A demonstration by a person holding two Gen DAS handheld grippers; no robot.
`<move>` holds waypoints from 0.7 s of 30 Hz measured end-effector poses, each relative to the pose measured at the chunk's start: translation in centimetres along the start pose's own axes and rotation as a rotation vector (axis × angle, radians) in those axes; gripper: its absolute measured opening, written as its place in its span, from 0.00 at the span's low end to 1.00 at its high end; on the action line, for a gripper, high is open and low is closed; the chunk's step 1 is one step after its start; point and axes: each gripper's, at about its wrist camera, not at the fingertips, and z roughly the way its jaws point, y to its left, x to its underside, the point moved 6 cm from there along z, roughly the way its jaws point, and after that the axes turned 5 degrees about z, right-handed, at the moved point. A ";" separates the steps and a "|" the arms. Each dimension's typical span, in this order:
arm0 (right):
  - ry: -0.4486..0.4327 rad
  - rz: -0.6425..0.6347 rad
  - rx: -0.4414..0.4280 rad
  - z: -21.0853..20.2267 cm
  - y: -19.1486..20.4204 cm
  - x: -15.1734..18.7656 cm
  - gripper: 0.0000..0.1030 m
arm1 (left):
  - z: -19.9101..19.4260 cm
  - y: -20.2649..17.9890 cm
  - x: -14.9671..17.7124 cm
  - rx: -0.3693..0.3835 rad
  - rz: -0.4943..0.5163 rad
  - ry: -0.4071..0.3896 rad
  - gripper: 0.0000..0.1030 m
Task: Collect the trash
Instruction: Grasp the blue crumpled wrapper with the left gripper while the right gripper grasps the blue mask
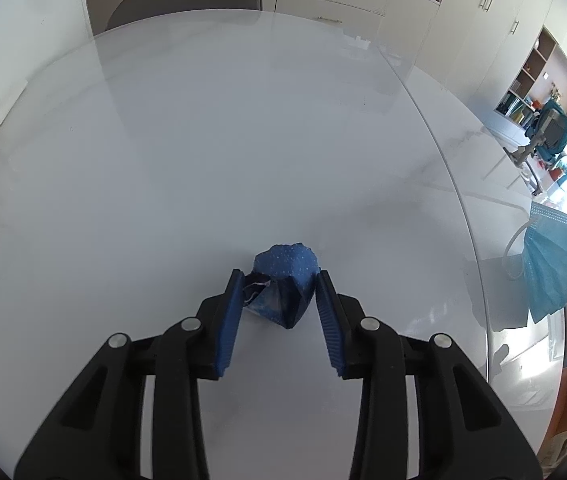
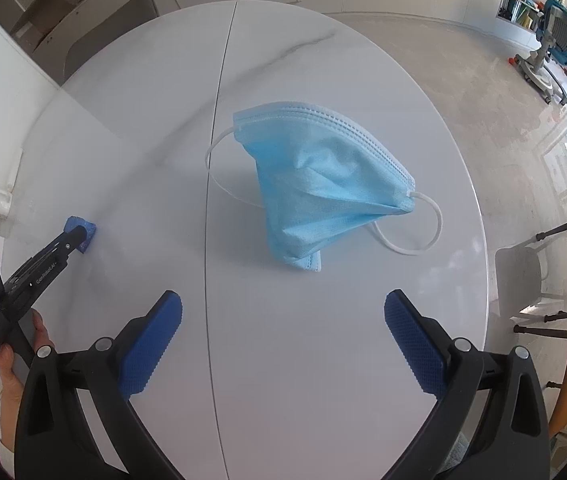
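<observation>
Just one wrapper [image 1: 285, 284], one mask [image 2: 323, 188]

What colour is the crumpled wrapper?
Dark blue with small white dots, clearest in the left wrist view.

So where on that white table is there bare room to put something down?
Most of the table is bare: the whole stretch beyond the blue wrapper, toward the grey chair, and the strip between wrapper and face mask. It's crowded only at those two items.
</observation>
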 end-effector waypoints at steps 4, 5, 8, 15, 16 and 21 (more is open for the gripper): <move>-0.001 0.015 -0.001 -0.2 0.0 0.0 0.98 | -0.6 -0.1 0.1 0.008 -0.014 -0.012 0.34; 0.000 0.020 -0.002 -0.2 0.0 0.0 0.98 | -0.7 -0.2 0.2 0.011 -0.017 -0.012 0.34; 0.011 0.037 -0.016 -0.3 0.0 0.2 0.98 | -1.1 -0.2 0.5 0.009 -0.025 -0.010 0.34; -0.027 0.094 0.030 0.5 -0.2 -1.1 0.98 | -3.4 -0.8 1.1 0.042 -0.051 -0.016 0.34; -0.036 0.100 0.044 1.0 -0.3 -1.5 0.98 | -3.7 -1.0 1.1 0.048 -0.053 -0.019 0.34; -0.072 0.133 0.106 3.2 -1.0 -3.6 0.98 | -4.6 -2.3 1.3 0.063 -0.056 -0.023 0.34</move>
